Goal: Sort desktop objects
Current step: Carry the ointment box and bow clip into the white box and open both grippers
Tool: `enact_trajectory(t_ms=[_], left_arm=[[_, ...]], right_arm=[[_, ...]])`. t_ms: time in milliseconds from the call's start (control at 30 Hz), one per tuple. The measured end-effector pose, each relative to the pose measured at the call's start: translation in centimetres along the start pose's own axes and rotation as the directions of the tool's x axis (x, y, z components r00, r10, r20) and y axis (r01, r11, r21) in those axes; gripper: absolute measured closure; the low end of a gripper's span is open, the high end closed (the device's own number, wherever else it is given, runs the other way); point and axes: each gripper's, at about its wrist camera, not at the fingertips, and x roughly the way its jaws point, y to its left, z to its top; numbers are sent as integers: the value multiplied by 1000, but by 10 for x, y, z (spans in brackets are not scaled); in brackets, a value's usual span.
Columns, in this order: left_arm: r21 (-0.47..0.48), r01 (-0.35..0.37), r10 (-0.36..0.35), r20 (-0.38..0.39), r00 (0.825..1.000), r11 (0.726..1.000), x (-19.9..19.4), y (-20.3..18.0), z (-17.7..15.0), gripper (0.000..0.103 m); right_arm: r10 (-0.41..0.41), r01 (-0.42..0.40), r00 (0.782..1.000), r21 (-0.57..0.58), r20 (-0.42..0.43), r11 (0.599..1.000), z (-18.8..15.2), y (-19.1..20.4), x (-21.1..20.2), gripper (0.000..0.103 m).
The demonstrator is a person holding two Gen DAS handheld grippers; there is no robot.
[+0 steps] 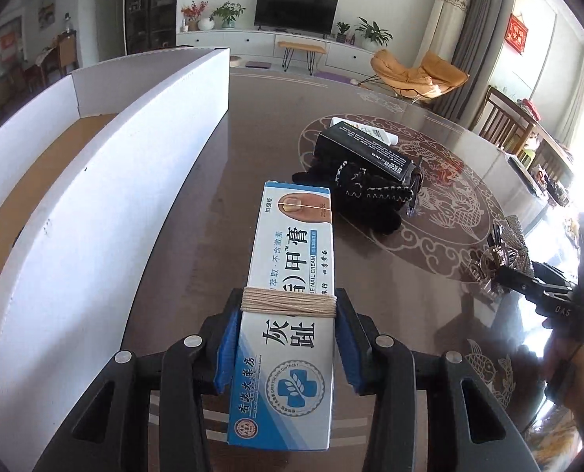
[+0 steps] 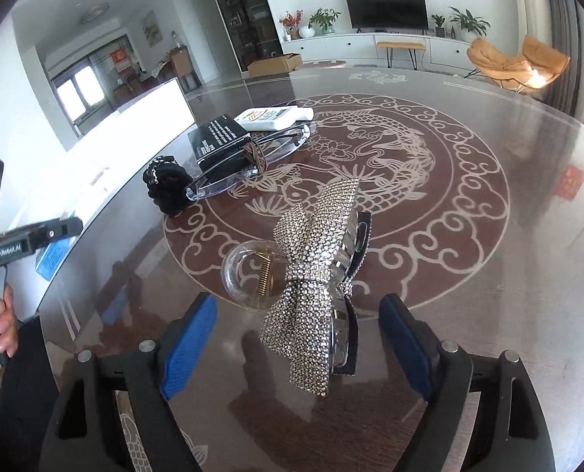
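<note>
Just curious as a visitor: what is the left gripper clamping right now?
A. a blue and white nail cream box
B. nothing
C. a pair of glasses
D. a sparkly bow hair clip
A: the left gripper has its blue pads pressed on both sides of the nail cream box.

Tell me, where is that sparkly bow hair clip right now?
In the right wrist view, the sparkly bow hair clip lies on the patterned table between the open right gripper's blue pads, untouched, nearer than the glasses.

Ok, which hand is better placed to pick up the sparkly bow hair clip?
Right. Its tool stands open with the bow hair clip between the pads, while the left tool is shut on the nail cream box.
</note>
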Motion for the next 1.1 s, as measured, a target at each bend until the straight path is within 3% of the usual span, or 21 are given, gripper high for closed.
enact_trajectory(t_ms=[133, 267, 500, 667, 800, 933, 1100], left_arm=[[-29, 15, -15, -2, 1000, 999, 2, 3, -6, 59], [-53, 39, -37, 33, 999, 998, -10, 6, -12, 59], [-130, 117, -93, 178, 980, 985, -65, 23, -1, 59], [-163, 117, -74, 249, 966, 980, -112, 49, 12, 59], [-207, 58, 2, 278, 961, 977, -136, 95, 23, 59], [-279, -31, 97, 227, 969, 960, -138, 158, 36, 59], [-330, -125, 170, 113, 979, 936, -119, 219, 52, 59]], right_arm=[[-52, 53, 999, 34, -5, 998, 9, 1, 6, 15], [-134, 135, 991, -76, 16, 988, 9, 22, 5, 55], [-114, 129, 989, -191, 89, 973, 20, 52, -30, 57], [-6, 33, 991, -195, 134, 980, 44, 82, -54, 57], [121, -77, 978, -247, 168, 966, 72, 138, -61, 57], [283, -227, 946, -302, 156, 926, 102, 218, -48, 57], [410, -375, 912, -395, 5, 839, 122, 331, 0, 57]])
